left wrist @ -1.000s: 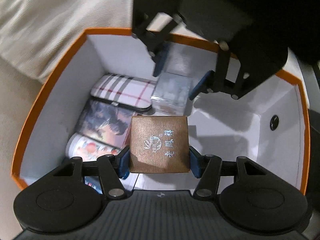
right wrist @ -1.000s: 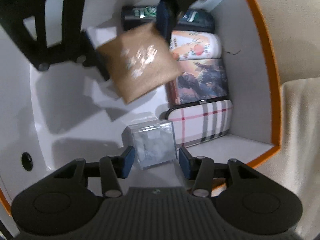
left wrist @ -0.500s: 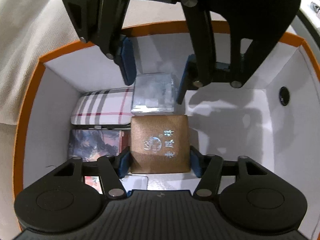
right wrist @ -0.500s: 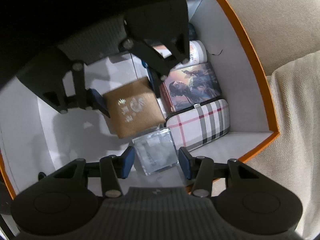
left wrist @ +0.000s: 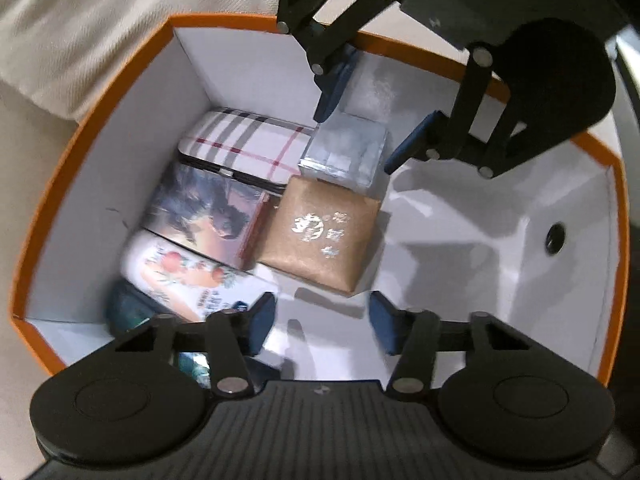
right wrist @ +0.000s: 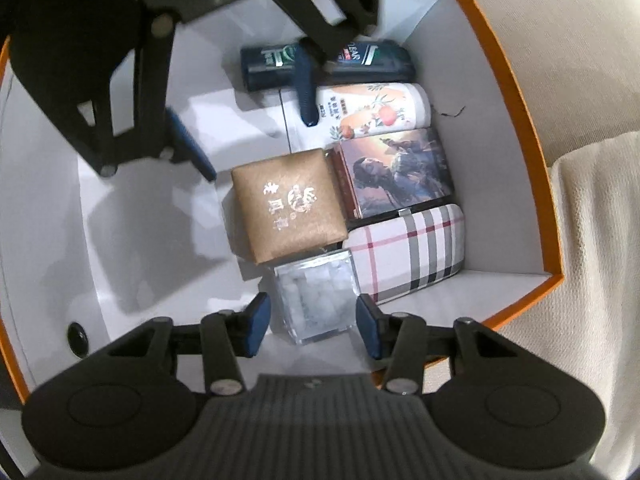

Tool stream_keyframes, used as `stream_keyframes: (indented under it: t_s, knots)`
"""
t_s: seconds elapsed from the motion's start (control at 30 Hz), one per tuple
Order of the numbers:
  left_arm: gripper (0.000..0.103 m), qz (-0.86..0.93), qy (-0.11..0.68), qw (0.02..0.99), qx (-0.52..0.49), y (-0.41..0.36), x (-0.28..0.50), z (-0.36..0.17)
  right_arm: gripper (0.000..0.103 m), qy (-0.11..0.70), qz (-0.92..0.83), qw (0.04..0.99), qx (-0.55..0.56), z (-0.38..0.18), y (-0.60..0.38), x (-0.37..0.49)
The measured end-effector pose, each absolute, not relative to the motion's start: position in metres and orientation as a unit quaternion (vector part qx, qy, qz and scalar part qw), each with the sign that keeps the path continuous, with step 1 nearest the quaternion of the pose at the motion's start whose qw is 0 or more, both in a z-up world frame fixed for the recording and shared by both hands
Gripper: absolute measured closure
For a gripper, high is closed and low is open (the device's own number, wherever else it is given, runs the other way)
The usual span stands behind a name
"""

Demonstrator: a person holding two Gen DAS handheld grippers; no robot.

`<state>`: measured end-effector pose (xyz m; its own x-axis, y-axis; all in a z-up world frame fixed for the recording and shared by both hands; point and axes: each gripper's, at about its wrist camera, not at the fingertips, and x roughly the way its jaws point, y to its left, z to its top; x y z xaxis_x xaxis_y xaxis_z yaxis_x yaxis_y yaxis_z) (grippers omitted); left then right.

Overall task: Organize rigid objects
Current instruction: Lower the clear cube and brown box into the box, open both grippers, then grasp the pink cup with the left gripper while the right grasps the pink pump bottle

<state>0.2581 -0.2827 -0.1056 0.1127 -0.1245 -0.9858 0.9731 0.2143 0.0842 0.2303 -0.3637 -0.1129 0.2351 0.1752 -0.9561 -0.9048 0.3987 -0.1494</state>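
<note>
A brown box with silver print (left wrist: pixel 320 234) (right wrist: pixel 287 204) lies on the floor of the orange-rimmed white box (left wrist: pixel 224 20) (right wrist: pixel 516 92), beside a picture-printed box (left wrist: pixel 208 216) (right wrist: pixel 396 172). My left gripper (left wrist: pixel 320 326) (right wrist: pixel 244 120) is open and empty, just behind the brown box. A clear cube with white contents (right wrist: pixel 316 296) (left wrist: pixel 346 152) sits next to a plaid case (right wrist: pixel 408 248) (left wrist: pixel 244 144). My right gripper (right wrist: pixel 312 326) (left wrist: pixel 368 112) is open around the cube, pads apart from its sides.
A white peach-print bottle (right wrist: pixel 372 114) (left wrist: pixel 184 276) and a dark green bottle (right wrist: pixel 328 62) (left wrist: pixel 128 312) lie along the same side. The box's other half shows bare white floor (left wrist: pixel 460 264) with a round wall hole (left wrist: pixel 556 234). Beige fabric (right wrist: pixel 580 200) surrounds the box.
My left gripper has opened and let go of the brown box, which now rests on the floor, and has pulled back. My right gripper stays open around the clear cube.
</note>
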Motion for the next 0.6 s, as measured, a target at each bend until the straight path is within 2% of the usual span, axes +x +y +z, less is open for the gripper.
stream_keyframes:
  t_s: [0.07, 0.13, 0.4, 0.53, 0.6]
  knots:
    - [0.063, -0.448, 0.492, 0.615, 0.423, -0.282, 0.258, -0.109, 0.057, 0.474, 0.389, 0.687, -0.391, -0.115, -0.363, 0.230]
    - [0.069, -0.452, 0.495, 0.620, 0.408, -0.283, 0.259, -0.112, 0.059, 0.474, 0.386, 0.688, -0.390, -0.114, -0.363, 0.230]
    - [0.069, -0.454, 0.497, 0.628, 0.391, -0.281, 0.261, -0.114, 0.061, 0.477, 0.379, 0.691, -0.389, -0.115, -0.361, 0.228]
    - [0.057, -0.444, 0.495, 0.640, 0.385, -0.269, 0.262, -0.102, 0.063, 0.485, 0.381, 0.696, -0.368, -0.105, -0.362, 0.226]
    - [0.057, -0.451, 0.485, 0.650, 0.373, -0.257, 0.257, -0.085, 0.063, 0.489, 0.381, 0.699, -0.355, -0.096, -0.365, 0.224]
